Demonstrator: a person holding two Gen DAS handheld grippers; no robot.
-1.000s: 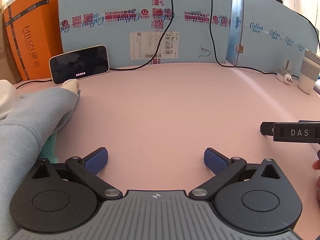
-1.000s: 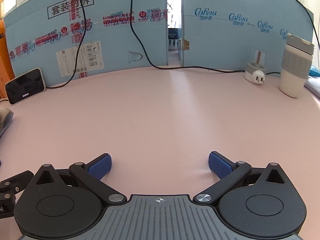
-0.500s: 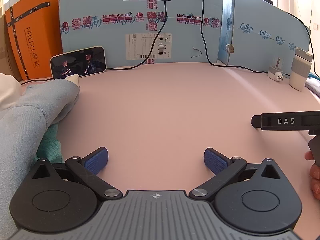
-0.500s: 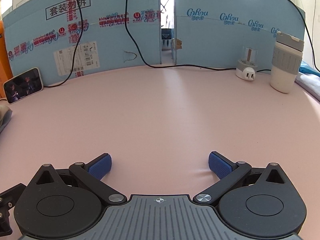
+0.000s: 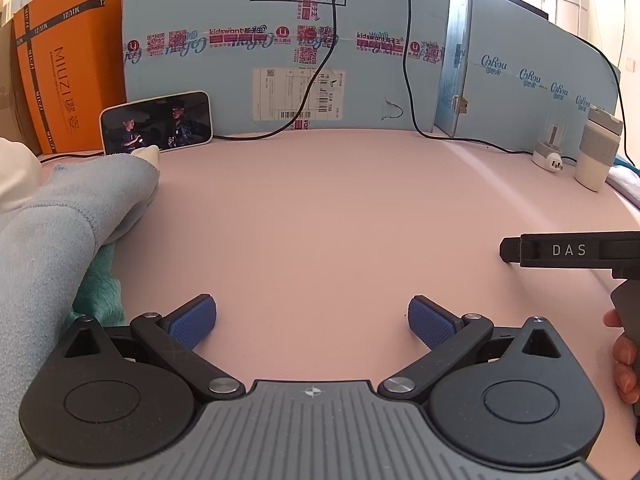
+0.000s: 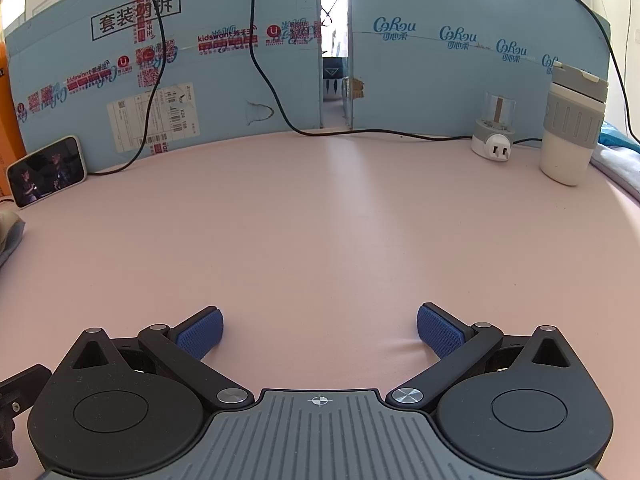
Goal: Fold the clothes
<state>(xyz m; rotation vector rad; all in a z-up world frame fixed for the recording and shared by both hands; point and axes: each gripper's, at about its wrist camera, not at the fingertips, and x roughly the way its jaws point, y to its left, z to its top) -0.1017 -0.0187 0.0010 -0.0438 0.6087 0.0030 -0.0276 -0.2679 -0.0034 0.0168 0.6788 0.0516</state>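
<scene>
A pale blue garment [image 5: 52, 232] lies heaped at the left of the pink table [image 5: 320, 208], over a teal cloth [image 5: 98, 284] and beside a cream one [image 5: 16, 176]. My left gripper [image 5: 312, 320] stands open just right of the heap, nothing between its blue pads. In the right wrist view only an edge of the pale garment [image 6: 10, 236] shows at far left. My right gripper [image 6: 320, 330] is open over bare table, far from the clothes. The right tool's black body [image 5: 568, 250] and the hand holding it [image 5: 624, 356] show at the left view's right edge.
Blue cardboard boxes [image 5: 288, 52] and an orange box [image 5: 68, 68] wall off the back. A phone [image 5: 156, 122] playing video leans there, with black cables [image 6: 272, 88]. A white plug adapter [image 6: 494, 142] and a white-and-grey cup [image 6: 572, 124] stand at the back right, near a blue cloth [image 6: 616, 156].
The left view has pulled back and tilted up slightly, so the boxes and cup sit further in. The phone screen went from dark to playing video. Both grippers stay open.
</scene>
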